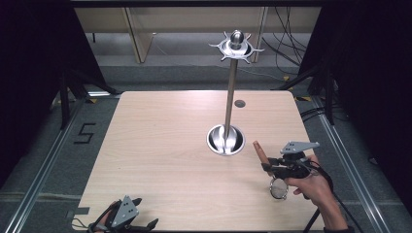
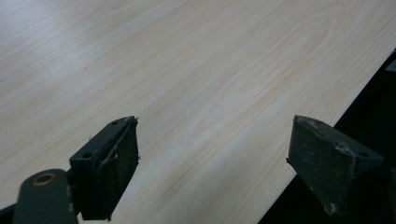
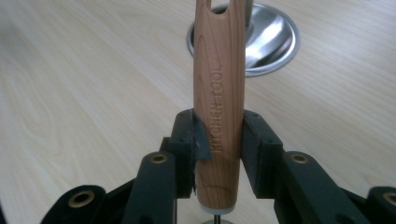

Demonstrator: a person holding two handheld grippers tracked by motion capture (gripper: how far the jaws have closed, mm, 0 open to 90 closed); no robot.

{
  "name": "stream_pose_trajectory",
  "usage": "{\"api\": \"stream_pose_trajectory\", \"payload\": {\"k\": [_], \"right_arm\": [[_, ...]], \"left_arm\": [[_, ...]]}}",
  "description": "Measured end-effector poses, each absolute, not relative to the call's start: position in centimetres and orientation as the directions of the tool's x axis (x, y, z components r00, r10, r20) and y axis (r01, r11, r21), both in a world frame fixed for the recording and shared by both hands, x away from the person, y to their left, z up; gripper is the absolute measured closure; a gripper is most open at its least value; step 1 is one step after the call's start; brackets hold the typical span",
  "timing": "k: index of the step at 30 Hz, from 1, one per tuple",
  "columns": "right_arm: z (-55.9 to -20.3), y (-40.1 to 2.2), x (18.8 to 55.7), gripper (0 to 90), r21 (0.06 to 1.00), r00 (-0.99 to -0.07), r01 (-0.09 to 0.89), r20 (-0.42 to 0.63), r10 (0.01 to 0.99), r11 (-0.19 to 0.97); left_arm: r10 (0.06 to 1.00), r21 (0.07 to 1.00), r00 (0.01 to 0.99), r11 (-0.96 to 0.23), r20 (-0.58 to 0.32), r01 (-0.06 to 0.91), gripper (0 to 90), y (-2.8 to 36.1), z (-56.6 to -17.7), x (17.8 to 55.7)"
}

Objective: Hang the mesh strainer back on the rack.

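A lab test bay: black curtains (image 1: 29,73), floor rails (image 1: 43,165), loose cables (image 1: 286,48)

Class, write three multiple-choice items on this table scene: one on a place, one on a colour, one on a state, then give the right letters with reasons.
1. Where does the metal stand sit on the table?
A. right of the middle
B. near left corner
C. far left edge

2. What colour is the handle of the strainer?
A. blue
B. wood brown
C. white

3. How do the jaws of the left gripper stand?
A. shut on a cup
B. shut on a cloth
C. open, with nothing between

Key: 1 A, its round base lies right of centre in the high view. 2 B, wood grain shows between the right gripper pads. 3 C, bare tabletop shows between its jaws.
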State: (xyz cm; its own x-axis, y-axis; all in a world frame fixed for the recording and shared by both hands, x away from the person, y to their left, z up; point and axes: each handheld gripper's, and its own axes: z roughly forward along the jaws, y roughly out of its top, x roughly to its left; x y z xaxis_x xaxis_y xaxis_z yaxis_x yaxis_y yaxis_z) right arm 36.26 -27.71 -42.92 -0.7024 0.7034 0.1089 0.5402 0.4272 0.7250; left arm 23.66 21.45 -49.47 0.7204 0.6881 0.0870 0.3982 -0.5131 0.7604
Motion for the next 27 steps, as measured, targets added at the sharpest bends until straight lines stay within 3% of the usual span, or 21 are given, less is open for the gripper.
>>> {"api": "stream_pose_trajectory", "payload": {"k": [9, 12, 16, 20, 23, 26, 27], "right_arm": [[-41.6, -27.8, 36.0, 68.9, 0.792, -0.730, 0.496, 0.159, 0.665, 0.356], [-41.0, -27.6, 35.9, 68.9, 0.806, -0.735, 0.491, 0.180, 0.654, 0.330], [-40.2, -27.2, 35.9, 68.9, 0.844, -0.750, 0.431, 0.138, 0.647, 0.319], [-39.3, -27.0, 36.2, 68.9, 0.852, -0.746, 0.427, 0.144, 0.650, 0.301], [-38.8, -26.8, 36.7, 68.9, 0.870, -0.749, 0.397, 0.123, 0.652, 0.292], [-38.0, -26.4, 37.0, 68.9, 0.882, -0.733, 0.384, 0.112, 0.671, 0.273], [-37.6, -26.4, 37.0, 68.9, 0.871, -0.731, 0.402, 0.119, 0.672, 0.284]], "left_arm": [[0.699, 0.764, 0.712, -0.495, 0.067, 0.414, 15.6, 21.4, -49.5, 23.4], [0.677, 0.753, 0.728, -0.534, 0.110, 0.383, 15.6, 21.7, -49.4, 23.6], [0.686, 0.756, 0.721, -0.522, 0.096, 0.396, 15.6, 21.5, -49.5, 23.5], [0.692, 0.752, 0.717, -0.517, 0.086, 0.408, 15.6, 21.5, -49.6, 23.4], [0.666, 0.740, 0.735, -0.559, 0.131, 0.375, 15.6, 21.9, -49.4, 23.7], [0.690, 0.755, 0.718, -0.519, 0.093, 0.401, 15.6, 21.6, -49.5, 23.4], [0.671, 0.746, 0.731, -0.548, 0.123, 0.378, 15.6, 21.8, -49.4, 23.6]]}}
